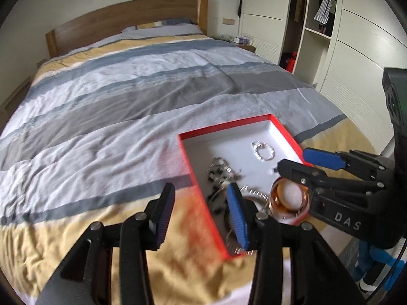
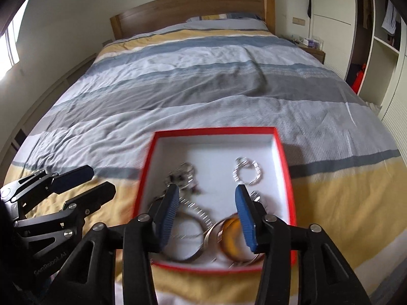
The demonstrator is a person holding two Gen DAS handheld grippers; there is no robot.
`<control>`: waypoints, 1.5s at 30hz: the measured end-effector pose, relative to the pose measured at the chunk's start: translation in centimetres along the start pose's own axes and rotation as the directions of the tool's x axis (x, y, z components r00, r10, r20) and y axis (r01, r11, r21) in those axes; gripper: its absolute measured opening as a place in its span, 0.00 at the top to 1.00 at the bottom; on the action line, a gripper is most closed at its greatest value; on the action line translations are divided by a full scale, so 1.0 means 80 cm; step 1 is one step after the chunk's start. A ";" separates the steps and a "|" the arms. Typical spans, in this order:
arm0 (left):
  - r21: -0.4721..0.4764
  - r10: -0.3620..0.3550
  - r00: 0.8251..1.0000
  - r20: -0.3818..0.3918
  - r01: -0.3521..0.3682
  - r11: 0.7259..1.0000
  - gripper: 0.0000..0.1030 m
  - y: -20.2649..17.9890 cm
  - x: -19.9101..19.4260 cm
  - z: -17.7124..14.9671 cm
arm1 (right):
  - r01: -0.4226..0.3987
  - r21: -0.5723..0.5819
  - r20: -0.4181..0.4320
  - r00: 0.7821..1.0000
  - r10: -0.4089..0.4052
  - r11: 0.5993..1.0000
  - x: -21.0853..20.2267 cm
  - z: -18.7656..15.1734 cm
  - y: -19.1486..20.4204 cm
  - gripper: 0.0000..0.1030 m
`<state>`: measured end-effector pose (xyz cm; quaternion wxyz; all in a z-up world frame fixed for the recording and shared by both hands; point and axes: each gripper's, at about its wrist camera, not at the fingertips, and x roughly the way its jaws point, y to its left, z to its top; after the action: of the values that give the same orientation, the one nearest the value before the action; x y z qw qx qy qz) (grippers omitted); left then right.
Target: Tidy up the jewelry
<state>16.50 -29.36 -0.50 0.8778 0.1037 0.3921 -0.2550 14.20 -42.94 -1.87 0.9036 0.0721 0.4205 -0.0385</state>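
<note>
A red box with a white inside lies on the bed; it also shows in the left wrist view. In it lie a small silver chain bracelet, a tangle of dark and silver pieces, a silver bangle and an amber bangle. My right gripper is open above the box's near half, with nothing between its fingers. My left gripper is open over the box's left wall; it shows left of the box in the right wrist view. The amber bangle sits under the right gripper's fingers.
The bed has a striped grey, blue and yellow duvet and a wooden headboard. White wardrobes stand to the right with clothes hanging. A nightstand stands beside the headboard.
</note>
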 end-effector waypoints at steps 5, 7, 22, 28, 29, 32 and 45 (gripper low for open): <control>-0.015 0.069 0.997 0.027 -0.069 0.998 0.59 0.020 -0.052 -0.030 | -0.019 -0.011 0.012 1.000 0.019 1.000 -0.030 -0.025 0.035 0.52; -0.026 0.096 0.995 0.033 -0.095 0.995 0.59 0.028 -0.068 -0.039 | -0.025 -0.014 0.017 1.000 0.025 1.000 -0.042 -0.035 0.049 0.52; -0.124 0.227 0.972 0.067 -0.217 0.968 0.58 0.082 -0.179 -0.110 | -0.058 -0.059 0.046 0.997 0.061 0.997 -0.116 -0.089 0.134 0.46; -0.161 0.271 0.959 0.081 -0.256 0.953 0.55 0.098 -0.211 -0.131 | -0.053 -0.059 0.067 0.996 0.057 0.997 -0.137 -0.101 0.152 0.38; -0.167 0.278 0.957 0.083 -0.262 0.951 0.55 0.100 -0.215 -0.133 | -0.050 -0.058 0.073 0.996 0.055 0.997 -0.140 -0.104 0.155 0.38; -0.182 0.300 0.950 0.087 -0.281 0.942 0.54 0.106 -0.227 -0.143 | -0.049 -0.065 0.081 0.995 0.055 0.997 -0.147 -0.110 0.163 0.35; -0.228 0.371 0.925 0.083 -0.344 0.911 0.54 0.122 -0.262 -0.177 | -0.042 -0.095 0.112 0.992 0.052 0.995 -0.168 -0.137 0.187 0.27</control>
<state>0.87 -8.00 5.33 0.9383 0.0647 0.3355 -0.0532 -0.72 -26.25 2.90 0.9292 0.0377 0.3678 -0.0016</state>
